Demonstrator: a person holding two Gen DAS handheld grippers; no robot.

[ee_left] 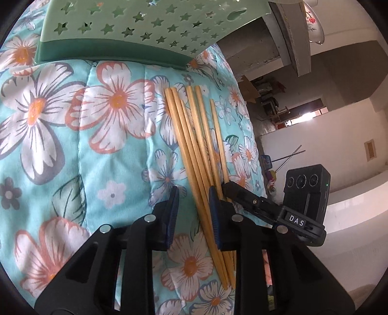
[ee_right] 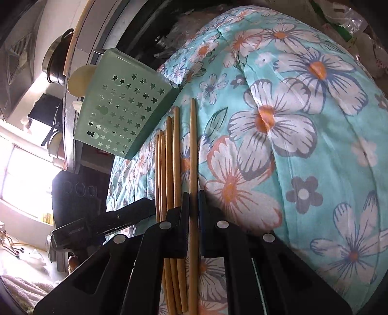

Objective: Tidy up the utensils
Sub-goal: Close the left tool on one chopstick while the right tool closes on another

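Right wrist view: right gripper (ee_right: 194,193) clamps one chopstick (ee_right: 193,145) off the chopsticks (ee_left: 194,135) lying on the floral quilt (ee_left: 84,145) near the green basket (ee_left: 145,24). Left gripper (ee_left: 194,193) stands narrow around several, contact unclear. Light, stiff, slick sticks; judged best gripped mid-shaft.

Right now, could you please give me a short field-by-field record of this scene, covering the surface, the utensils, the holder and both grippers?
surface: floral quilt
utensils: wooden chopsticks lying together on the quilt
holder: green star-punched basket, beyond the chopsticks' far ends
left gripper: jaws partly closed around several chopsticks, a gap visible
right gripper: shut on a single chopstick
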